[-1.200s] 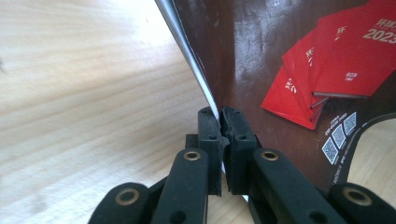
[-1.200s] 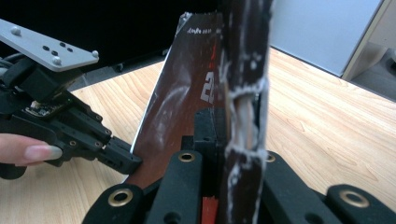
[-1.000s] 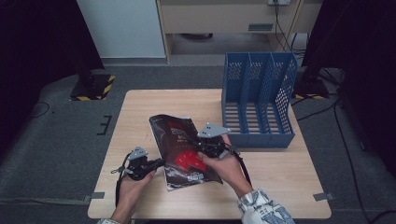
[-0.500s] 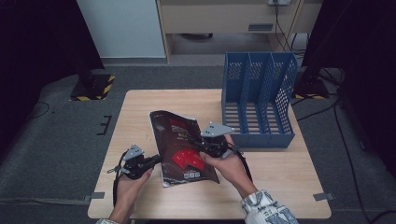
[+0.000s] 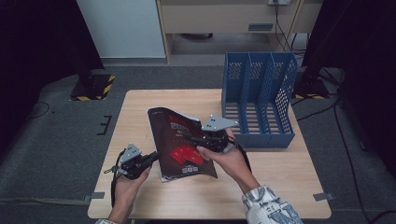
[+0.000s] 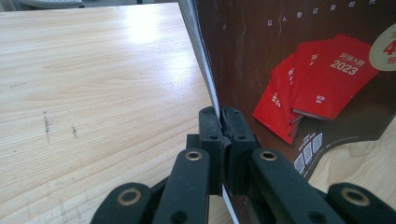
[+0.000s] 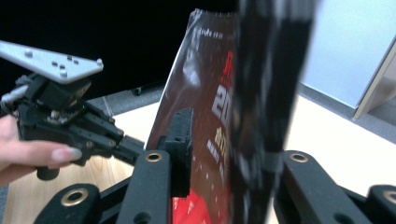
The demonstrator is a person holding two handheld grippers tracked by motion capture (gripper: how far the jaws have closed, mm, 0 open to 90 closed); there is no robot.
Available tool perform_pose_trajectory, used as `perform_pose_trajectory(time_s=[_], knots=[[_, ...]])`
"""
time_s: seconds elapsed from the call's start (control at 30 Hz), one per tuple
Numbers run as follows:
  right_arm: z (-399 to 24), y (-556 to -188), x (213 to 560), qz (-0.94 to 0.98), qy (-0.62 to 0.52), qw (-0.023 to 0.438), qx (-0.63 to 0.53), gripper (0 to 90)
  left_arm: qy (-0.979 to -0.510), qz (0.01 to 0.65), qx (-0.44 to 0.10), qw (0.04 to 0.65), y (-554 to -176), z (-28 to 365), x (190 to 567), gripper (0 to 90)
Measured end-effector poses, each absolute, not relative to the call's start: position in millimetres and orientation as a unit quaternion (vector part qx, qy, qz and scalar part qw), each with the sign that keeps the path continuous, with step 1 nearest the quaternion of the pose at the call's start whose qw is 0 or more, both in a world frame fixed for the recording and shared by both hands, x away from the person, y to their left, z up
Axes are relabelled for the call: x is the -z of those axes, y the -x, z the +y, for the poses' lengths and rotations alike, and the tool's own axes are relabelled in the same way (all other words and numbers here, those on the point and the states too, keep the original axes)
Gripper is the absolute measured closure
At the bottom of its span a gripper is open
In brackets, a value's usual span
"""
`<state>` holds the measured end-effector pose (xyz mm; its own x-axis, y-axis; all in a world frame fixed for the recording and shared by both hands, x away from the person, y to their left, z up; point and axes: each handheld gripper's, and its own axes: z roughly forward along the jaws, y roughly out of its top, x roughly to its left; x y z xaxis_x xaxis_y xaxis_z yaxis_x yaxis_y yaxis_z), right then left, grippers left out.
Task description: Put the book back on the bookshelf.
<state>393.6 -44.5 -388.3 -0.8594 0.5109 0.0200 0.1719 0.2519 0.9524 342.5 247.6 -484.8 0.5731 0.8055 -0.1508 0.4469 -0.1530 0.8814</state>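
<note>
The magazine (image 5: 180,142) has a dark brown cover with a fan of red booklets printed on it, and in the left gripper view you can read "2023" in white on the top booklet, with small Chinese characters above it. There's a line of pale characters across the top of the cover too, too small to make out, plus two QR codes near the bottom and a cream circle at the right edge with a partial "4". In the right gripper view the big cover lettering starts "20", the rest is blurred.

It sits over the middle of the wooden table (image 5: 280,186), tilted up off the surface, left of the blue file rack (image 5: 259,100).

The left gripper (image 5: 152,157) has its jaws pinched tight on the magazine's near left edge; the left gripper view shows the pads squeezed together right on the cover and pages. The right gripper (image 5: 192,138) is at the right side of the magazine. Its jaws have just been opening and now stand apart, with the cover running between them. One pad sits just beside the cover's face; I can't tell if it touches.
</note>
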Motion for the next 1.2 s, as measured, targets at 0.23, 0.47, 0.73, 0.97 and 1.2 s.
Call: perform_pose_trajectory(time_s=[0.23, 0.47, 0.73, 0.97, 1.2], knots=[[-39.1, -398.9, 370.5, 0.774, -0.207, 0.145, -0.580, 66.4, -0.737, 0.421, -0.187, 0.494, -341.4, 246.5, 484.2, 87.8], [-37.2, -403.5, 371.8, 0.779, -0.213, 0.138, -0.574, 71.7, -0.738, 0.414, -0.189, 0.498, -340.5, 246.1, 483.1, 87.8], [-38.3, -405.7, 372.5, 0.779, -0.224, 0.134, -0.571, 77.2, -0.737, 0.411, -0.190, 0.502, -340.0, 245.6, 482.5, 87.8], [-41.7, -407.5, 371.8, 0.775, -0.238, 0.138, -0.569, 86.6, -0.733, 0.414, -0.184, 0.508, -341.1, 246.7, 483.6, 87.2], [-47.6, -407.0, 371.4, 0.769, -0.239, 0.145, -0.575, 86.9, -0.722, 0.425, -0.185, 0.513, -342.6, 248.1, 486.3, 75.7]])
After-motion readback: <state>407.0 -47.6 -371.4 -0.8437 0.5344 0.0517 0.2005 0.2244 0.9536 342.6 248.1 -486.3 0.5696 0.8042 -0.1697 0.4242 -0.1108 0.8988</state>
